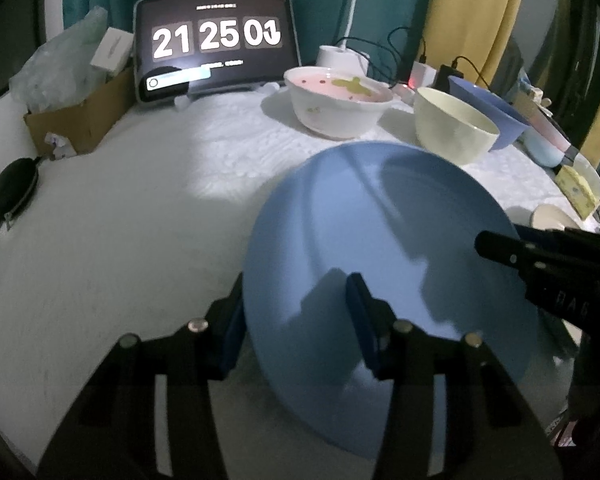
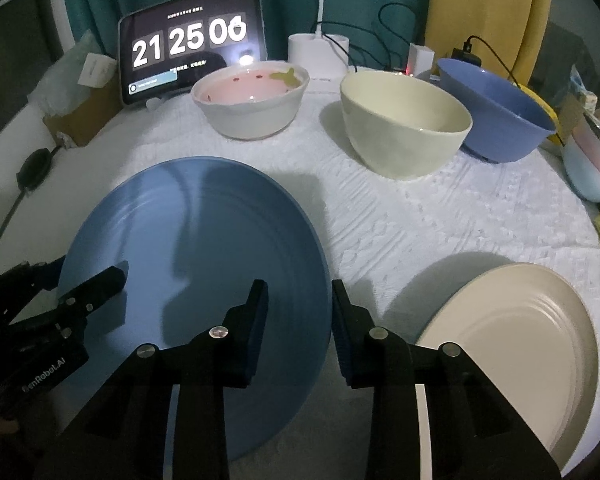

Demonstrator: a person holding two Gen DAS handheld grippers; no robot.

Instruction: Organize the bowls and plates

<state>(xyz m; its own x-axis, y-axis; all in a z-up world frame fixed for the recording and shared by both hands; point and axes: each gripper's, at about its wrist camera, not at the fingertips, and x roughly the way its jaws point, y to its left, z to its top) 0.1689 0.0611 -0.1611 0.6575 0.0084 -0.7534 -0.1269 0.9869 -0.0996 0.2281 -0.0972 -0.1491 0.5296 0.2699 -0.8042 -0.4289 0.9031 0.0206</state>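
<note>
A blue plate (image 1: 380, 248) (image 2: 196, 248) lies on the white tablecloth (image 2: 400, 220). My left gripper (image 1: 296, 284) (image 2: 90, 266) straddles the plate's left rim, one finger off the edge and one over the plate, with a wide gap between the pads. My right gripper (image 2: 299, 286) (image 1: 500, 236) straddles the right rim the same way, and no pad visibly presses on it. Behind the plate stand a white bowl with a pink inside (image 2: 252, 104), a cream bowl (image 2: 404, 124) and a blue bowl (image 2: 496, 108). A cream plate (image 2: 508, 360) lies at the near right.
A tablet showing a clock (image 2: 188, 48) leans at the back. A cardboard box (image 1: 80, 120) with a plastic bag and a black pouch (image 1: 14, 188) sit at the left. Chargers and cables (image 2: 420, 56) run behind the bowls. Pastel cups (image 2: 588, 168) crowd the right edge.
</note>
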